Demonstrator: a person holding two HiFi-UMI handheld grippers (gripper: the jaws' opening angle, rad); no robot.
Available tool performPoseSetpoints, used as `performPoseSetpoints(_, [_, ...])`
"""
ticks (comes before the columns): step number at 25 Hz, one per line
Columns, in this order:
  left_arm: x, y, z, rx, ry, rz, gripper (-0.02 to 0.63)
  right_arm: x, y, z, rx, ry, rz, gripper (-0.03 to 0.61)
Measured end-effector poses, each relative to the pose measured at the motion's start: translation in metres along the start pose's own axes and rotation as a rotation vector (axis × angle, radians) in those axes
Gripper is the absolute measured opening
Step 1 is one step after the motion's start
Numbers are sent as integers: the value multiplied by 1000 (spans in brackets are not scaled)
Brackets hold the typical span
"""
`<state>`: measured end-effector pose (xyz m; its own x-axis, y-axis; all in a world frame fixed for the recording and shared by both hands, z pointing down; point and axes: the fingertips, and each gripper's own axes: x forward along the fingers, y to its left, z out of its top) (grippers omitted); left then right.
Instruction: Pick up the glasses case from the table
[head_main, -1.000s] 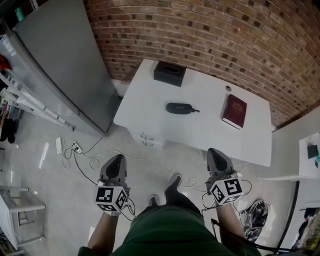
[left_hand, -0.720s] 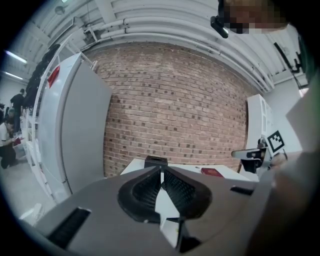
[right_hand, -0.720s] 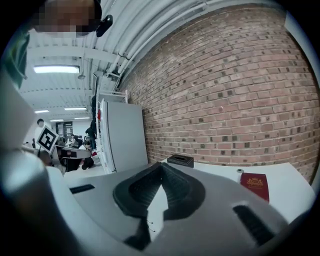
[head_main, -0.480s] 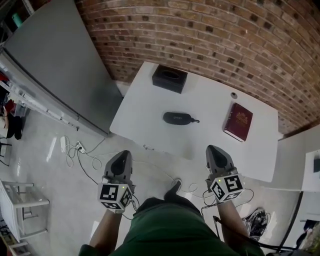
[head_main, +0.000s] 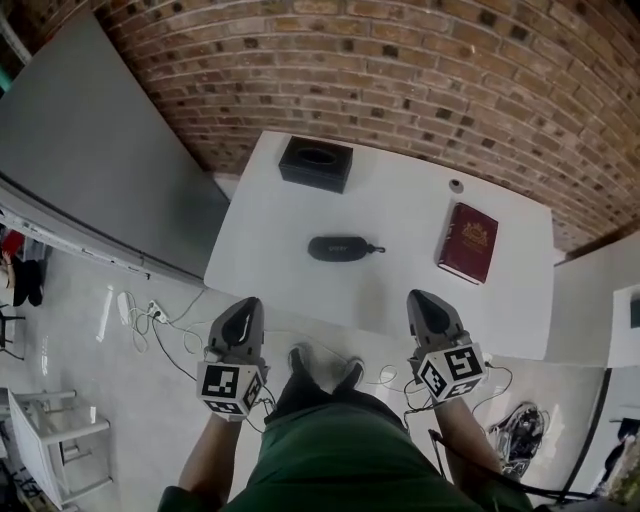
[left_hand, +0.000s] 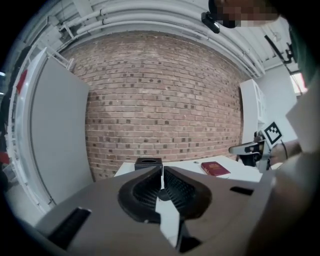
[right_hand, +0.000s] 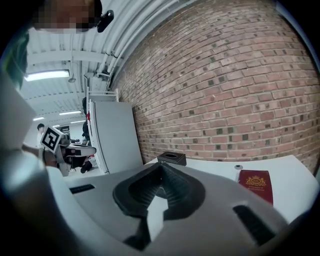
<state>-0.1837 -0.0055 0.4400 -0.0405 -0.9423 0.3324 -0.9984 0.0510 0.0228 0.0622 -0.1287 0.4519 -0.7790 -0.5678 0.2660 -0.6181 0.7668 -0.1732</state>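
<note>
Black oval glasses case (head_main: 340, 247) lies on the white rectangular table (head_main: 400, 285), untouched. The left gripper (head_main: 243, 305) and right gripper (head_main: 420, 297) hover near its front edge, jaws clenched, empty.

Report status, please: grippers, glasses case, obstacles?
Both shut, empty: left gripper, right gripper, at near edge of table. Untouched glasses case lies mid-table. Nothing blocks it.

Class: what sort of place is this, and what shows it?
Probably an indoor workroom or lab: a bare red brick wall, a plain white table, and loose white cables on the grey floor.
</note>
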Motion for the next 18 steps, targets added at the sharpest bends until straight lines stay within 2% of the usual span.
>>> performPoseSetpoints(3, [30,0,-3,31,18,-65,18,6,-11,-3,10,13,-56,2])
performPoseSetpoints(8, [89,4,-11,154,39,-158,18,20,-24,-6,61,22,-164,2])
performPoseSetpoints(13, [132,10,-18,175,71,-284,18,35,-21,-5,80,22,-239,2])
performPoseSetpoints(18, [158,5,-33,244,116,-389,19,40,-19,-10,104,34,-300,2])
